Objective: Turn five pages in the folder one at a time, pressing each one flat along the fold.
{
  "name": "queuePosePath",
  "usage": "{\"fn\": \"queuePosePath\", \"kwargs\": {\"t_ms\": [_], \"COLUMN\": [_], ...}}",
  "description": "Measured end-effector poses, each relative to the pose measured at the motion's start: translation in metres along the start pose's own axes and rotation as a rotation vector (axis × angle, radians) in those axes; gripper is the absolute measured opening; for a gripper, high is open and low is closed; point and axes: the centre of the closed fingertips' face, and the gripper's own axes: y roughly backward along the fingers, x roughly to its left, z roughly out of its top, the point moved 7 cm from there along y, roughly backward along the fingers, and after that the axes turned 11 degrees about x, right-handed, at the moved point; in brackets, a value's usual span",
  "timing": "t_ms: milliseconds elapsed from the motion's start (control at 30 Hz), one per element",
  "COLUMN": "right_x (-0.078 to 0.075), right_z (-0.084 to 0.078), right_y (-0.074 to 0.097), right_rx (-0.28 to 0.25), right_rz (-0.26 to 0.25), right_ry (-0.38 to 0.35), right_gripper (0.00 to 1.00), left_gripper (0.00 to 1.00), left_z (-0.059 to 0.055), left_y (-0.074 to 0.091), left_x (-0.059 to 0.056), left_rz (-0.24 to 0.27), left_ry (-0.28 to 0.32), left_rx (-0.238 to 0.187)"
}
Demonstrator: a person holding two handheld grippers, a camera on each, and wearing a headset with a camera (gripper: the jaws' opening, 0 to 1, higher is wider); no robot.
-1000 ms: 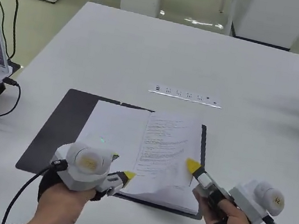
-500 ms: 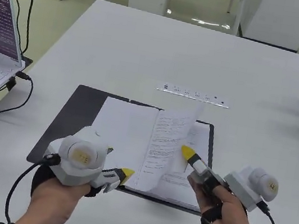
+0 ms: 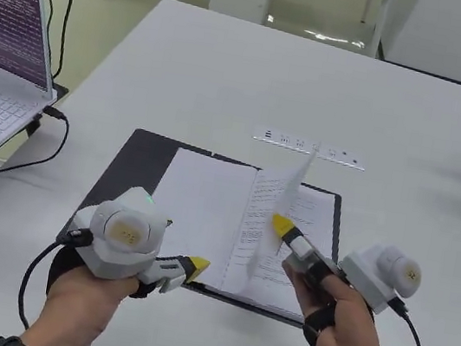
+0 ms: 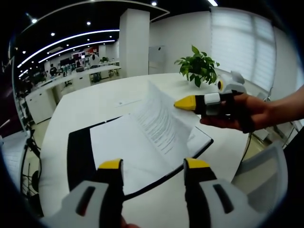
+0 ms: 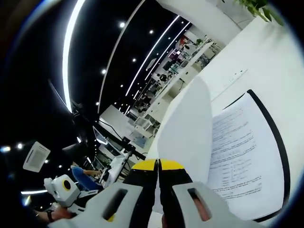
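Right of centre in the head view, the right claw (image 3: 282, 226) pinches the free edge of one page (image 3: 295, 186), its yellow jaws closed together on the sheet; the right gripper view shows the paper rising from between the tips. That page stands nearly upright over the fold of the folder (image 3: 123, 178), which lies open on the white surface (image 3: 230, 68) in the middle of the frame. Lower left, the left claw (image 3: 196, 265) hangs by the folder's near edge with its jaws spread and nothing between them. A pale sheet (image 3: 204, 200) lies flat on the folder's left half, and printed sheets (image 3: 314, 226) lie on the right half. A laptop (image 3: 3, 58) sits at the upper left edge, and a power strip (image 3: 309, 147) lies just beyond the folder. As I judge it, this turn is about halfway: the page has yet to be laid over to the left and pressed along the fold. How many of the five are already turned cannot be told from the pictures
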Motion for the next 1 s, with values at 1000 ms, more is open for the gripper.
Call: {"fn": "queuePosePath", "kwargs": {"t_ms": [1000], "right_x": [0.034], "right_z": [-0.022], "right_y": [-0.054], "right_rx": [0.070], "right_rz": [0.071], "right_ry": [-0.022], "right_gripper": [0.00], "left_gripper": [0.55], "left_z": [-0.015], "left_y": [0.018], "left_x": [0.021], "left_rz": [0.006], "left_ry": [0.008], "left_rx": [0.011]}}
